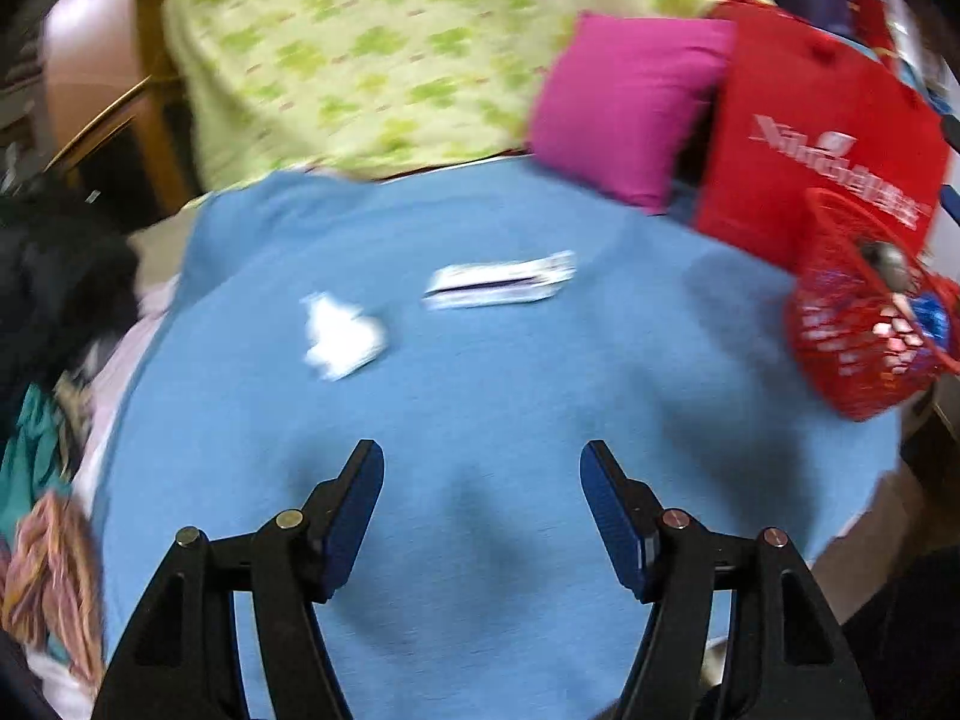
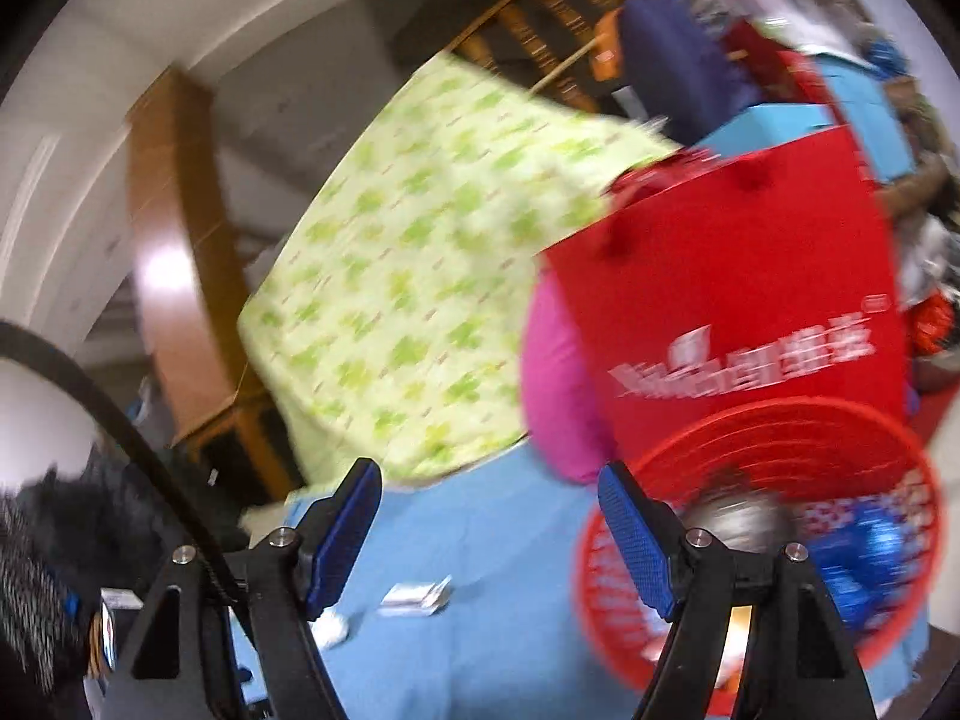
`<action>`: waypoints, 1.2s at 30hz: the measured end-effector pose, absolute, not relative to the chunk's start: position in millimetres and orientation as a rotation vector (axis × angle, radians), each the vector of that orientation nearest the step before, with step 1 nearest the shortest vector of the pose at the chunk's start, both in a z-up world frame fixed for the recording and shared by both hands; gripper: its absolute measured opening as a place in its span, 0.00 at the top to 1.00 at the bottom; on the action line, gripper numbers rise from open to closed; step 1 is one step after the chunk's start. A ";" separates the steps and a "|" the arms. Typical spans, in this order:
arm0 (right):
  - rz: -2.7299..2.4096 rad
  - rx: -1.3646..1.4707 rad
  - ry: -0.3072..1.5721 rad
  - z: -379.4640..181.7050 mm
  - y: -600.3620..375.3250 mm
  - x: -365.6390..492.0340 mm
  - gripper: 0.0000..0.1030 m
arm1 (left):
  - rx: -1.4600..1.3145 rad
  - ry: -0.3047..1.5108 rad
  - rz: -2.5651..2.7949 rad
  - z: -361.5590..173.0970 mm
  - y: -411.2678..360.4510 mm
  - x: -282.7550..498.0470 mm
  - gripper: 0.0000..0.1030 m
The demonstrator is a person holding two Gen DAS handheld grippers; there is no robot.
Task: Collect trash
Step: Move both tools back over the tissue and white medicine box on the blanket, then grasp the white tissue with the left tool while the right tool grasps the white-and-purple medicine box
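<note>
A crumpled white tissue (image 1: 342,339) and a flat printed wrapper (image 1: 501,283) lie apart on the blue blanket (image 1: 480,420), ahead of the left gripper (image 1: 482,468). Both the left and the right gripper (image 2: 489,489) are spread, empty. The red mesh basket (image 1: 840,324) sits at the blanket's right edge. One piece should be straddled squarely, pinching no cloth.

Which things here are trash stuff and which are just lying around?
For the job:
crumpled white tissue
flat white packet
red basket
left tongs, open
right tongs, open

Just lying about:
pink cushion
red bag
green patterned quilt
blue blanket
</note>
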State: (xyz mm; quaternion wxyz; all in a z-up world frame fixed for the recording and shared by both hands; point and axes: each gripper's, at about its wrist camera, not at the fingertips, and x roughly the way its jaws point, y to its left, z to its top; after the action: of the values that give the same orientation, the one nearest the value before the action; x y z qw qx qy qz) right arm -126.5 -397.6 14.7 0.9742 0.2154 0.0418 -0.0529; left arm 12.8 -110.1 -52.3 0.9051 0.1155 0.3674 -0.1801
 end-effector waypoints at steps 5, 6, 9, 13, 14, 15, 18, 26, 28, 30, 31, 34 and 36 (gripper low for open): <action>0.019 0.407 0.266 1.3 -359.8 -62.0 0.25 | 0.187 0.787 -0.292 -69.6 -68.8 37.3 0.33; 0.034 0.401 0.311 -3.7 -352.3 -46.8 0.25 | 0.179 0.791 -0.286 -72.0 -63.0 40.6 0.33; 0.080 0.367 0.425 -17.7 -334.5 -0.9 0.25 | 0.160 0.798 -0.276 -79.2 -50.8 51.5 0.33; 0.146 0.338 0.551 -40.5 -321.3 64.1 0.25 | 0.134 0.814 -0.264 -84.7 -39.1 69.4 0.33; 0.161 0.344 0.579 -46.8 -320.5 78.8 0.25 | 0.125 0.819 -0.262 -85.0 -36.8 74.8 0.33; 0.170 0.351 0.604 -53.2 -320.7 93.8 0.25 | 0.114 0.823 -0.262 -85.2 -34.6 81.4 0.33; 0.195 0.345 0.661 -68.7 -319.9 133.7 0.25 | 0.099 0.829 -0.268 -83.5 -33.7 100.0 0.33; 0.274 0.334 0.763 -97.4 -320.8 214.6 0.25 | 0.059 0.881 -0.346 -86.1 -58.6 164.2 0.33; 0.291 0.323 0.788 -104.2 -321.3 230.8 0.24 | 0.052 0.898 -0.353 -90.3 -65.3 178.8 0.33; 0.327 0.331 0.841 -113.2 -321.3 243.6 0.24 | 0.036 0.914 -0.370 -95.9 -71.0 192.6 0.33; 0.345 0.337 0.873 -119.5 -321.5 250.1 0.24 | 0.028 0.930 -0.362 -100.8 -73.1 201.1 0.33; 0.379 0.348 0.929 -133.8 -320.9 257.1 0.24 | -0.011 0.973 -0.362 -112.3 -73.8 216.7 0.33; 0.389 0.305 0.934 -136.9 -315.3 257.0 0.24 | -0.048 0.995 -0.356 -119.7 -72.0 223.0 0.33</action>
State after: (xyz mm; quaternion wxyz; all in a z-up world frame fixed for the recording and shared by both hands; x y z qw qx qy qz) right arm 257.0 -315.3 -136.9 0.8636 0.1453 0.4457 0.1854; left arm 223.0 -72.0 -119.7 0.8634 -0.0230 0.4745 -0.1699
